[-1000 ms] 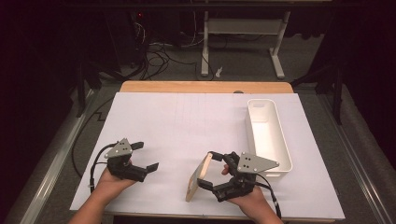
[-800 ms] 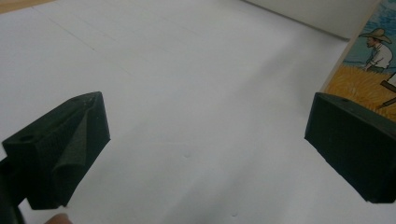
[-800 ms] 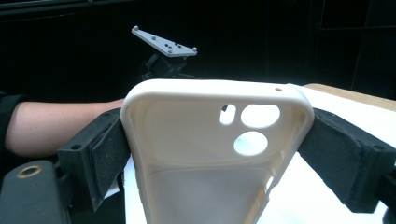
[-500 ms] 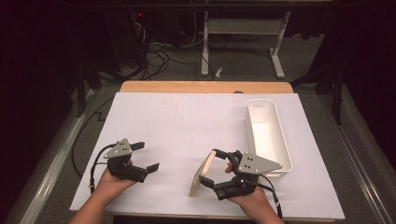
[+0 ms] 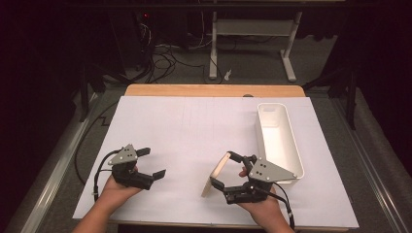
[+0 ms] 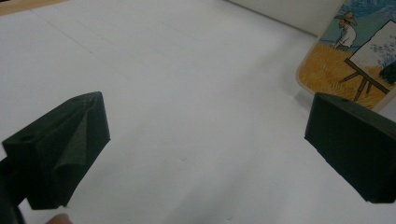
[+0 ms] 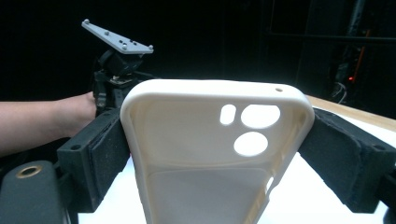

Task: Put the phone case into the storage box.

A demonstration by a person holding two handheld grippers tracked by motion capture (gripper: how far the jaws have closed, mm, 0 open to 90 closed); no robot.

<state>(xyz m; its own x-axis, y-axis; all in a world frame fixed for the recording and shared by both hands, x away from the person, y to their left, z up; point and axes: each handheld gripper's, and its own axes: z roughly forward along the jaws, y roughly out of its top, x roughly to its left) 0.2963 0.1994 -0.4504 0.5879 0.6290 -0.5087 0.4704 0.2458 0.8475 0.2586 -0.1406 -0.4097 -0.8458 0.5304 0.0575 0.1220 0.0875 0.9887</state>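
Near the table's front-left corner, the left gripper [image 5: 151,162] rests with its jaws wide and empty. Near the front edge, the right gripper [image 5: 225,169] clamps the phone case [image 5: 216,174] by its sides, lifted upright. Probably it must go into the bin [image 5: 291,145] by the right edge; that step is not done.

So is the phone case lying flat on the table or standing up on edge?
On edge. The phone case is clamped by its long sides in the right gripper, tilted up off the white table cover.

Bright overhead light on the white table cover [image 5: 194,126]; surroundings dark.
Soft shadows beside the phone case [image 7: 215,154]; the left gripper [image 6: 205,140] shows its jaws blurred.
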